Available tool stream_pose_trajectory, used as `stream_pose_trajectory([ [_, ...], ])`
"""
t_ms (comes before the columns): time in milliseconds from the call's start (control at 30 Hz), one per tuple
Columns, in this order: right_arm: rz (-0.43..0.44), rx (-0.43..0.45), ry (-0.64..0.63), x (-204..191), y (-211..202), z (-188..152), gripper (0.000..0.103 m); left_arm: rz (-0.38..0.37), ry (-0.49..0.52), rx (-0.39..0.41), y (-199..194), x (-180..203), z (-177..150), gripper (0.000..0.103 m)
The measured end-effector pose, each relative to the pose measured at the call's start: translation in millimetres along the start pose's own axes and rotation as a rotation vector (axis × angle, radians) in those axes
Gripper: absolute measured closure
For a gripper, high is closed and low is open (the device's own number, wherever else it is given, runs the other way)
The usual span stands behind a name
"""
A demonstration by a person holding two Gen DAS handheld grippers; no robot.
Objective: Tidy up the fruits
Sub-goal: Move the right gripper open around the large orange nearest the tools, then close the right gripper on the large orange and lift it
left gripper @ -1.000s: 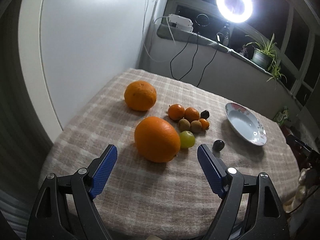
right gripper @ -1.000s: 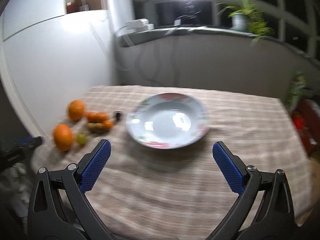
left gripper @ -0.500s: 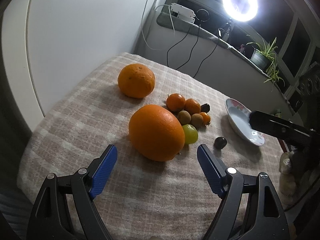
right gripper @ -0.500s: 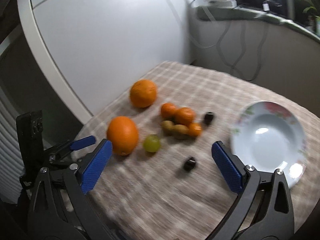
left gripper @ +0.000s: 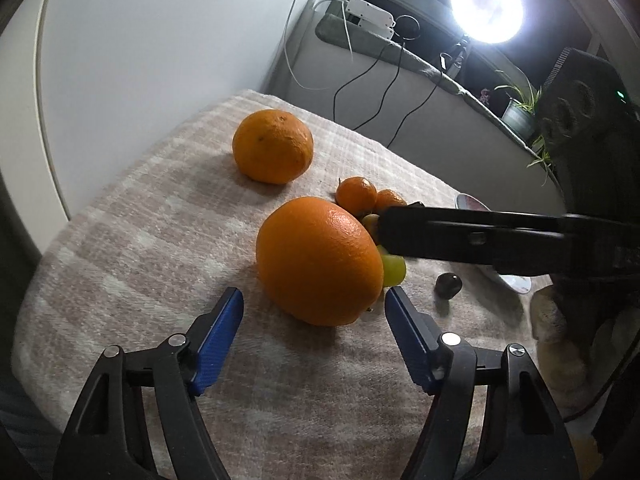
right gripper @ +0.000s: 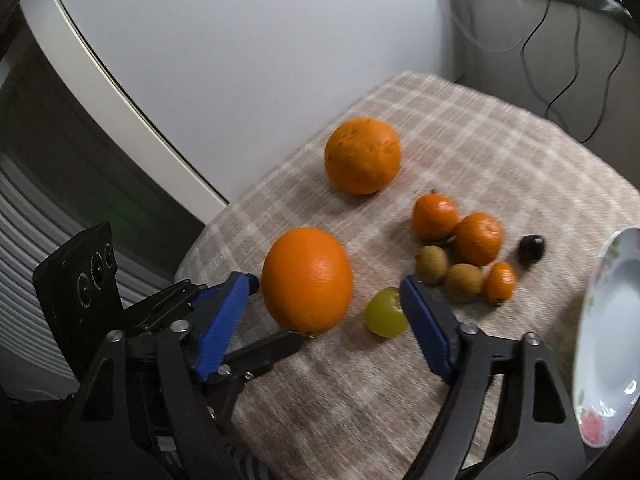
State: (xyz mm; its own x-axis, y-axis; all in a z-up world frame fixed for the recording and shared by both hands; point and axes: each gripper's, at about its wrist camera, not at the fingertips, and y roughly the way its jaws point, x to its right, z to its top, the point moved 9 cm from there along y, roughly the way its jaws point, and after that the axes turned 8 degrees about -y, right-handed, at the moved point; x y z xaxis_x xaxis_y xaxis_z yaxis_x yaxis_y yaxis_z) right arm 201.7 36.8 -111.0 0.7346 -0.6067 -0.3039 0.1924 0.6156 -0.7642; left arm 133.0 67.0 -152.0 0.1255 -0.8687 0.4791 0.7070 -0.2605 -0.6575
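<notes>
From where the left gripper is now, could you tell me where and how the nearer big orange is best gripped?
Grip the nearer big orange across its widest middle, coming in low from the near edge of the cloth, where the left gripper already sits. It is smooth and round, so off-centre pads would likely slip. The green grape sits close against its right side, so keep that pad just ahead of it.

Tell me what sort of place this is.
Probably a room at home, rigged for filming: a table under a checked cloth, a potted plant on the window ledge, and a ring light shining on the fruit.
</notes>
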Motion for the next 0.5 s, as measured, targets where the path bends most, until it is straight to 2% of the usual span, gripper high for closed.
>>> stream_pose_trajectory([
  [167, 0.037, -0.028, 0.002, -4, 14, 3, 0.034, -0.013, -0.013, 0.002, 2, -2, 3, 0.034],
  [500, 0.080, -0.081, 0.032, -2, 30, -1, 0.037, -0.042, -0.029, -0.018, 10, 1, 2, 0.035],
])
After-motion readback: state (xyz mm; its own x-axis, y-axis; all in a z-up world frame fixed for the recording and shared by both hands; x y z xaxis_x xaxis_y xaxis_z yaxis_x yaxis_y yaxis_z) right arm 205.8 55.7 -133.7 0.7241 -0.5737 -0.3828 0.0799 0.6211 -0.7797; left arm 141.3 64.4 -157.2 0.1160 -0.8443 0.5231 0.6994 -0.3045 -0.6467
